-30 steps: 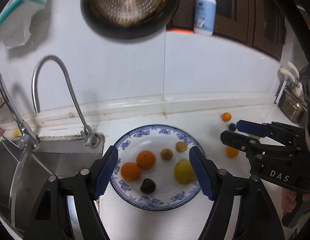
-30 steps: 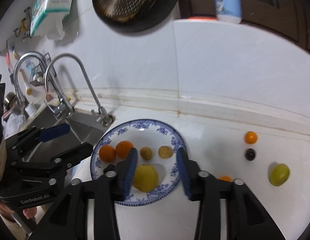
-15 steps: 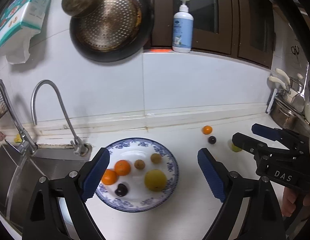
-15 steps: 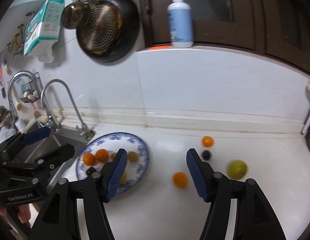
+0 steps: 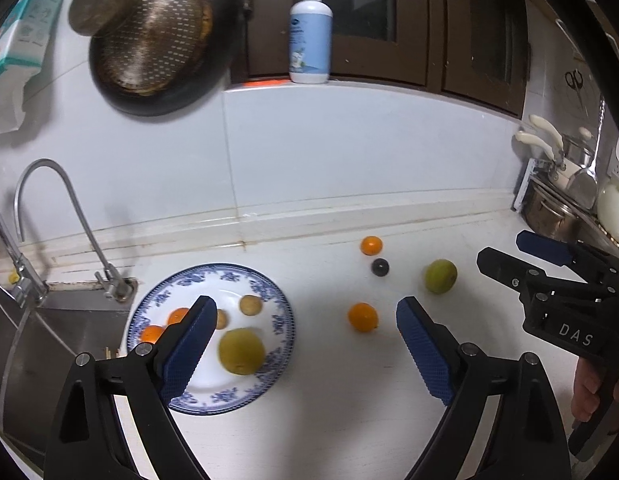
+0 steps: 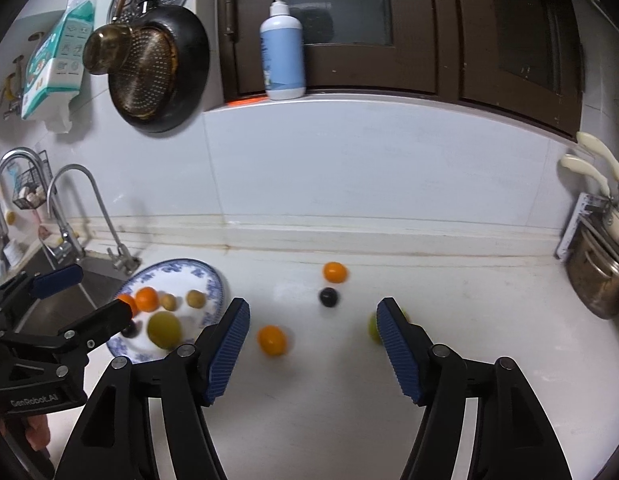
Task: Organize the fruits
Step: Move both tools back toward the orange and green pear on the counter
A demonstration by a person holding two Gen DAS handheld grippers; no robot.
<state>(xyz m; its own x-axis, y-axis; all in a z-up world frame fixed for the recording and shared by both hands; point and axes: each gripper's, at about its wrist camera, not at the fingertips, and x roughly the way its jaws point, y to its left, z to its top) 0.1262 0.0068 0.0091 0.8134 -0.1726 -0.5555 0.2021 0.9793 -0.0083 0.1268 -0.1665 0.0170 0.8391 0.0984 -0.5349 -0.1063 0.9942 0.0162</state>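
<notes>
A blue-patterned plate [image 5: 277, 300] [image 6: 213, 284] by the sink holds a yellow-green fruit [image 5: 241, 351], two oranges, two small brown fruits and a dark one. Loose on the white counter lie an orange [image 5: 363, 317] [image 6: 272, 340], a farther orange [image 5: 371, 245] [image 6: 335, 272], a dark plum [image 5: 380, 267] [image 6: 329, 297] and a green fruit [image 5: 440, 276] [image 6: 372, 326]. My left gripper [image 5: 301, 344] is open and empty, above the plate's right side. My right gripper [image 6: 311, 340] is open and empty, with the near orange between its fingers' lines and the green fruit by its right finger.
A steel sink [image 5: 49, 328] with curved taps [image 5: 69, 208] lies left of the plate. A metal pot and utensil rack [image 6: 597, 280] stand at the right end. A pan [image 5: 149, 48] hangs on the wall; a soap bottle [image 5: 310, 32] stands on the ledge.
Both grippers have pulled back and swung right, away from the plate. The right gripper has opened wider and left the yellow-green fruit on the plate. The loose fruits have come into view.
</notes>
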